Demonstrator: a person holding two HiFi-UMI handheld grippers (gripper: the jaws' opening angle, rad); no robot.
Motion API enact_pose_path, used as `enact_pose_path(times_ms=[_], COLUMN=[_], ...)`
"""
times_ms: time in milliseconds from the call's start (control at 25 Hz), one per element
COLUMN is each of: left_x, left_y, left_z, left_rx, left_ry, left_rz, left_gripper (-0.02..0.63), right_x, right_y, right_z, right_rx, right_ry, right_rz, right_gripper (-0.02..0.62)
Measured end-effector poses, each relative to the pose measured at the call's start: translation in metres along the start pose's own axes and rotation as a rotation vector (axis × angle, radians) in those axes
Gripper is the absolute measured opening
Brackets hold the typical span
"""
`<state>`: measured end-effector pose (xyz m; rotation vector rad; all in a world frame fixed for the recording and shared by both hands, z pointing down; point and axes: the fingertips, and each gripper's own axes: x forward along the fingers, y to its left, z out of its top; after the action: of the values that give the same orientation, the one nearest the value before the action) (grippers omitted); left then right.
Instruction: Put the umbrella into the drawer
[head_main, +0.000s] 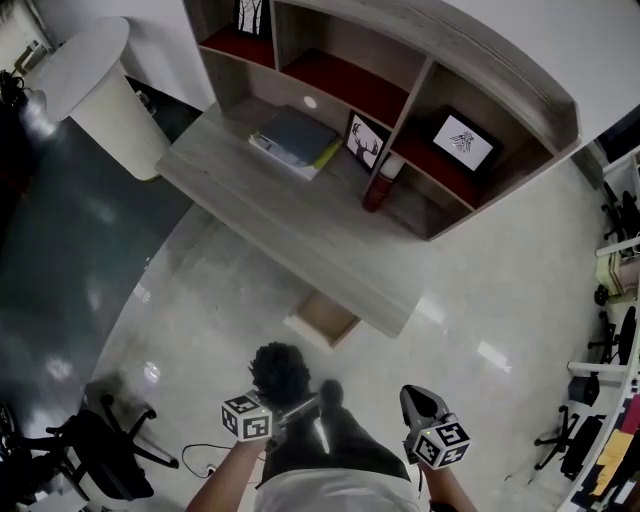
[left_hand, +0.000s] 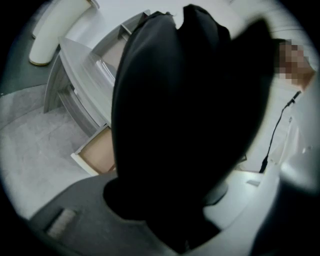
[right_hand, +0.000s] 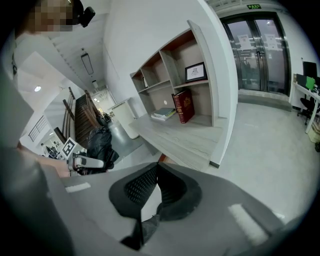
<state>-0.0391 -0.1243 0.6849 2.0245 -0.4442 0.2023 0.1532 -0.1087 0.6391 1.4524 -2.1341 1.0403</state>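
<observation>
The umbrella (head_main: 280, 372) is folded into a black bundle and clamped in my left gripper (head_main: 292, 405). The jaws are partly spread around its bulk, and it blocks most of the left gripper view. Its long axis runs out along the jaws, and from the head view that line slants across my front, not straight at the desk (head_main: 300, 225). The open drawer (head_main: 322, 318) juts from under the desk's front edge, ahead of the bundle and well apart from it. In the left gripper view it sits off to the left of the umbrella's line. I judge the move turns on swinging the tip that way and then lowering it. My right gripper (head_main: 418, 402) is nearby, its jaws closed together on nothing.
</observation>
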Motion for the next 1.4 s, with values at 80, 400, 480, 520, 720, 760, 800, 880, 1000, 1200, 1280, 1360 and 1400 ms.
enact_pose_path(times_ms=[80, 400, 480, 520, 720, 760, 800, 880, 1000, 1200, 1280, 1360, 1400], left_x=[0.010, 0.050, 0.059, 0.063, 0.088, 0.093, 0.097, 0.106, 0.117, 0.141, 0.152, 0.162, 0.167], left_y=[0.014, 0.067, 0.079, 0.085, 0.119, 0.125, 0.130, 0.141, 0.163, 0.196, 0.208, 0.222, 0.228], left_z=[-0.001, -0.009, -0.015, -0.017, -0.025, -0.026, -0.026, -0.028, -0.032, -0.040, -0.044, -0.048, -0.050], left_rx=[-0.005, -0.028, -0.043, -0.052, -0.077, -0.084, -0.091, -0.102, -0.123, -0.175, -0.185, -0.188, -0.189], left_ry=[0.009, 0.061, 0.084, 0.097, 0.137, 0.139, 0.140, 0.145, 0.162, 0.187, 0.207, 0.234, 0.244], left_rz=[-0.003, -0.011, -0.009, -0.007, -0.010, -0.013, -0.016, -0.021, -0.017, -0.018, -0.012, 0.001, 0.005], left_gripper=[0.226, 0.225, 0.225, 0.225, 0.225, 0.225, 0.225, 0.225, 0.227, 0.225, 0.225, 0.225, 0.225], right_x=[0.012, 0.055, 0.064, 0.068, 0.093, 0.098, 0.103, 0.113, 0.132, 0.160, 0.168, 0.175, 0.178], right_y=[0.001, -0.007, -0.008, -0.009, -0.014, -0.014, -0.014, -0.014, -0.013, -0.018, -0.020, -0.023, -0.024], right_z=[-0.003, -0.012, -0.017, -0.020, -0.037, -0.039, -0.040, -0.042, -0.044, -0.043, -0.046, -0.047, -0.048], right_rx=[0.001, -0.017, -0.009, -0.004, 0.014, 0.018, 0.022, 0.028, 0.073, 0.092, 0.097, 0.114, 0.122], right_ry=[0.009, 0.036, 0.041, 0.045, 0.069, 0.074, 0.077, 0.078, 0.066, 0.050, 0.049, 0.046, 0.046], right_rz=[0.013, 0.023, 0.025, 0.024, 0.012, 0.009, 0.007, 0.009, 0.021, 0.011, 0.010, 0.012, 0.011], right_gripper=[0.005, 0.005, 0.005, 0.005, 0.005, 0.005, 0.005, 0.005, 0.005, 0.005, 0.005, 0.005, 0.005])
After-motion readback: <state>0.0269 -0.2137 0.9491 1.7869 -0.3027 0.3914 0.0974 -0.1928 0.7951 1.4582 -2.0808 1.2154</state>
